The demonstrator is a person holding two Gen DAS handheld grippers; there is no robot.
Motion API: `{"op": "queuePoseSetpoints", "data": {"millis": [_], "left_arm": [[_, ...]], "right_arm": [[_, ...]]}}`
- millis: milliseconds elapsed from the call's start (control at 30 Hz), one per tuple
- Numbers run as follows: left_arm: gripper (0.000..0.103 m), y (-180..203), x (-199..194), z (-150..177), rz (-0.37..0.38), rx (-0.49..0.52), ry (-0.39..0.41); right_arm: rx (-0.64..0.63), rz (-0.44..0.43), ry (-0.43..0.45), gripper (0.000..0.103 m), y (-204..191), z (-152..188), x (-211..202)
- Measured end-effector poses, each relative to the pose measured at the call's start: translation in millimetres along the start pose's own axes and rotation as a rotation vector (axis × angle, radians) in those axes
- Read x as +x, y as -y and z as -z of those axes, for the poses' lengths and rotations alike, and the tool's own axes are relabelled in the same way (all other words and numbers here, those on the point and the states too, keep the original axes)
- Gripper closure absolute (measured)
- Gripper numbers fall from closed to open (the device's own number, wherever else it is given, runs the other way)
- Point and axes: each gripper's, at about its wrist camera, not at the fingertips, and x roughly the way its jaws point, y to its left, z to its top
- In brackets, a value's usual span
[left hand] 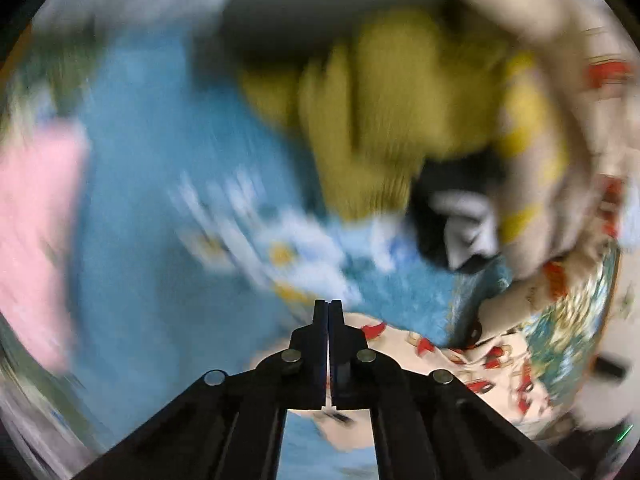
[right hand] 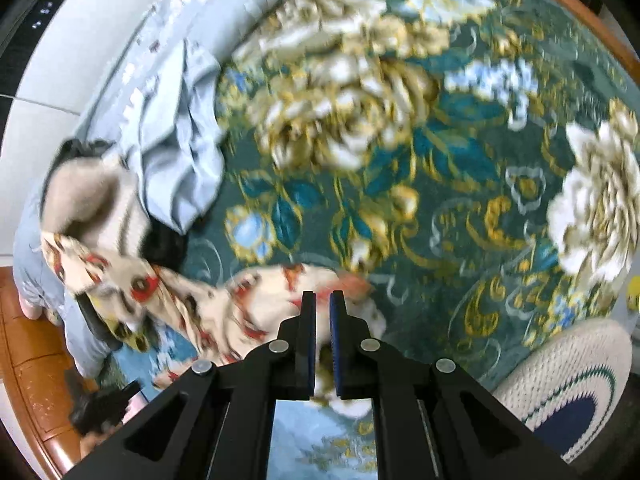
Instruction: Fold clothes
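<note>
Floral blanket fills the field ahead of the right gripper, whose jaws pinch the cream printed garment, trailing leftward. Left gripper: jaws pressed together, contents indiscernible; blurred yellow cloth beyond.

This looks like a room in a home. A big green blanket with flowers covers a bed with a wooden edge. Soft clothes lie in a pile, and a woven cushion sits nearby.
</note>
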Motion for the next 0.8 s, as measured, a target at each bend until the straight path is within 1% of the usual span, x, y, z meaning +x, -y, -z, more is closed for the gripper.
{"op": "queuePoseSetpoints", "data": {"millis": [33, 67, 133, 167, 200, 267, 333, 367, 433, 467, 533, 567, 600, 633, 667, 733, 800], "left_arm": [[0.103, -3.1, -22.9, -1.8, -0.004, 0.054, 0.066], [0.103, -7.6, -42.0, -0.6, -0.007, 0.093, 0.114], [0.103, -17.7, -67.6, 3.7, -0.047, 0.139, 0.163], [0.103, -19.8, -67.6, 4.9, -0.06, 0.13, 0.157], [0.103, -21.5, -62.7, 10.3, -0.054, 0.108, 0.143], [0.102, -26.1, -47.1, 23.6, -0.025, 0.059, 0.116], [0.102, -29.1, -34.4, 38.4, 0.004, 0.035, 0.068], [0.102, -22.2, -23.5, 46.2, 0.016, 0.044, 0.044], [0.101, 2.7, -1.3, 66.4, 0.032, 0.1, 0.003], [0.098, 18.0, 9.8, 76.6, 0.037, 0.145, -0.02], [0.081, 52.7, 32.9, 99.7, 0.035, 0.261, -0.061], [0.059, 70.4, 43.2, 113.1, 0.036, 0.33, -0.073], [0.041, 87.2, 52.6, 125.6, 0.039, 0.397, -0.084], [0.039, 101.6, 60.1, 136.9, 0.041, 0.463, -0.092], [0.038, 115.6, 68.8, 149.6, 0.036, 0.533, -0.104], [0.038, 137.0, 89.7, 171.2, 0.003, 0.655, -0.136], [0.038, 152.3, 111.1, 189.4, -0.042, 0.747, -0.173]], "right_arm": [[-0.004, -0.008, 0.015, 0.097, -1.4, -5.4, -5.0], [-0.011, -0.006, 0.024, 0.097, -2.5, -8.7, -7.7], [-0.022, 0.0, 0.028, 0.097, -4.1, -13.3, -9.8], [-0.018, -0.002, 0.016, 0.097, -3.9, -13.2, -7.2], [-0.011, -0.005, -0.002, 0.097, -3.5, -10.1, -2.1], [0.002, -0.011, -0.038, 0.097, -2.6, -2.8, 8.7], [0.012, -0.007, -0.08, 0.097, -1.9, 10.8, 22.2], [0.016, -0.006, -0.101, 0.097, -2.1, 16.3, 28.0], [0.019, -0.005, -0.143, 0.096, -2.6, 26.3, 38.6], [0.018, -0.001, -0.16, 0.096, -2.7, 30.6, 43.0], [0.015, 0.009, -0.183, 0.096, -2.8, 34.5, 48.7], [0.016, 0.011, -0.188, 0.096, -2.4, 34.8, 49.8], [0.018, 0.011, -0.193, 0.096, -2.0, 34.8, 50.7], [0.019, 0.011, -0.194, 0.096, -1.6, 33.6, 50.8], [0.017, 0.015, -0.195, 0.096, -1.4, 32.5, 50.6], [0.012, 0.025, -0.196, 0.096, -0.5, 29.4, 49.8], [0.01, 0.035, -0.199, 0.096, -0.3, 26.8, 49.5]]}}
